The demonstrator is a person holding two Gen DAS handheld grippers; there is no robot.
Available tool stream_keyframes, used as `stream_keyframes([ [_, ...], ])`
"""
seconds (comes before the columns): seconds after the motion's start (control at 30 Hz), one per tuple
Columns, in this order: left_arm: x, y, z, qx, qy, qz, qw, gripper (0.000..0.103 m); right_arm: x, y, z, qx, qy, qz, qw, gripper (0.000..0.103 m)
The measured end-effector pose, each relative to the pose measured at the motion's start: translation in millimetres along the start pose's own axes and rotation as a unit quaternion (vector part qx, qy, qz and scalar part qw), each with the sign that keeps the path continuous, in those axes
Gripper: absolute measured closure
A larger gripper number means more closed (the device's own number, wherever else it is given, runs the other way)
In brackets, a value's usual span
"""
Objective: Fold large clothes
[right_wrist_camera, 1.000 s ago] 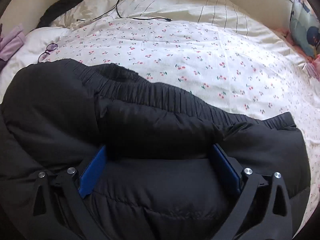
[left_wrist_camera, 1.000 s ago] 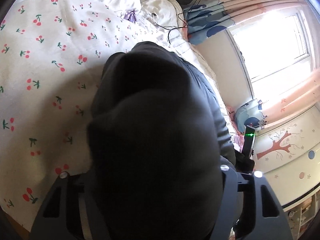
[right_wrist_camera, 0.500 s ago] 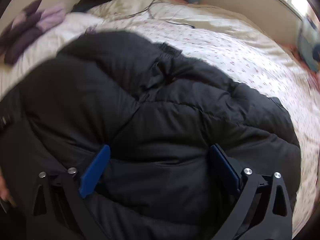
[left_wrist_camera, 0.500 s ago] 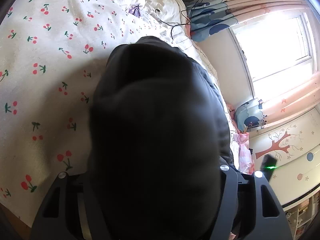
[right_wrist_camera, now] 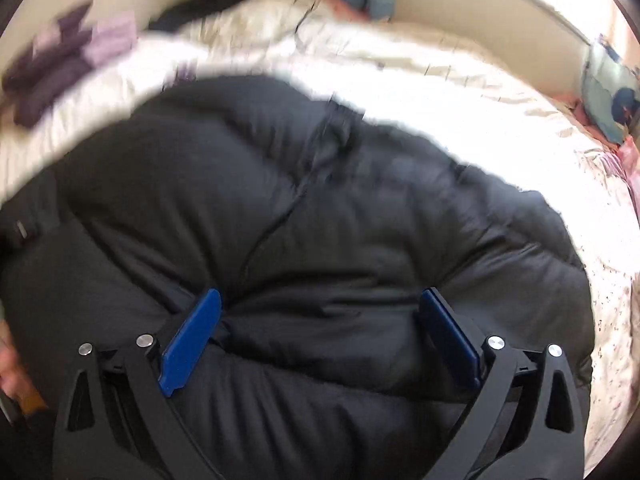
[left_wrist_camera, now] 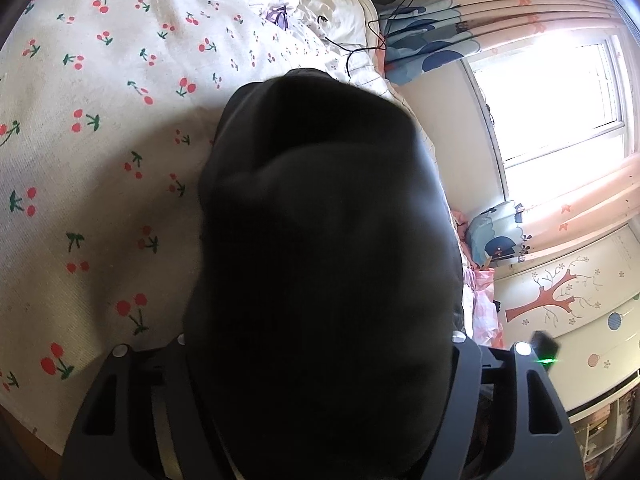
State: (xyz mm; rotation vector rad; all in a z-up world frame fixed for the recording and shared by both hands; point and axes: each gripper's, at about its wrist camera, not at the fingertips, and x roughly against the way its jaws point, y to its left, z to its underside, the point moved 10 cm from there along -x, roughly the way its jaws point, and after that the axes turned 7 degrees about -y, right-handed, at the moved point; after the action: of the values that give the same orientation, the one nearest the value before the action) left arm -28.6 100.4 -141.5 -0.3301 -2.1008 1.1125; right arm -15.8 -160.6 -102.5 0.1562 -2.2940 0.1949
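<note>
A black padded jacket [right_wrist_camera: 320, 220] lies on the cherry-print bed sheet [left_wrist_camera: 100, 160]. In the right wrist view it fills most of the frame, and the right gripper [right_wrist_camera: 320, 320] has its blue pads [right_wrist_camera: 192, 340] spread wide with a thick fold of jacket between them. In the left wrist view the jacket [left_wrist_camera: 320, 260] bulges up between the left gripper's fingers and hides the fingertips; the left gripper [left_wrist_camera: 320, 360] holds this bunch. The right wrist view is motion-blurred.
White pillows and a black cable [left_wrist_camera: 352, 56] lie at the head of the bed. A purple cloth [right_wrist_camera: 60, 60] lies at the far left. A window with pink curtains [left_wrist_camera: 560, 80] and a cabinet with a tree picture [left_wrist_camera: 560, 304] stand to the right.
The right gripper has carried the jacket's folded part further over the bed; the elastic hem seen earlier is out of sight. The left gripper has shifted a little toward the bed's head.
</note>
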Motion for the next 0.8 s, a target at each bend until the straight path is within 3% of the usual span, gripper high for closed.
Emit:
stream_keyframes([
  [0.07,1,-1,1,0.0,-0.002,-0.003,1.0,0.033,4,-1,1,0.003,-0.003,0.0,1.0,0.007],
  [0.17,1,1,1,0.001,0.0,-0.001,1.0,0.033,23,-7,-7,-0.014,-0.041,0.002,0.999,0.007],
  [0.27,-1,0,0,0.0,-0.001,-0.003,1.0,0.033,12,3,14,0.003,-0.006,-0.005,1.0,0.007],
  [0.37,-1,0,0,-0.003,-0.005,-0.009,0.9999,0.032,19,3,9,-0.007,-0.016,-0.01,1.0,0.007],
  [0.43,-1,0,-1,-0.003,-0.006,-0.008,0.9999,0.032,36,1,5,-0.018,-0.044,-0.015,0.999,0.007],
  [0.53,-2,-1,-1,-0.004,-0.01,-0.009,0.9999,0.032,29,9,19,0.004,-0.017,-0.021,1.0,0.007],
  [0.7,-1,-1,-3,-0.007,-0.018,-0.015,0.9997,0.032,40,7,13,-0.004,-0.041,-0.015,0.999,0.007],
  [0.8,-1,-2,-5,-0.009,-0.023,-0.016,0.9996,0.032,32,14,26,0.021,-0.023,-0.015,0.999,0.007],
])
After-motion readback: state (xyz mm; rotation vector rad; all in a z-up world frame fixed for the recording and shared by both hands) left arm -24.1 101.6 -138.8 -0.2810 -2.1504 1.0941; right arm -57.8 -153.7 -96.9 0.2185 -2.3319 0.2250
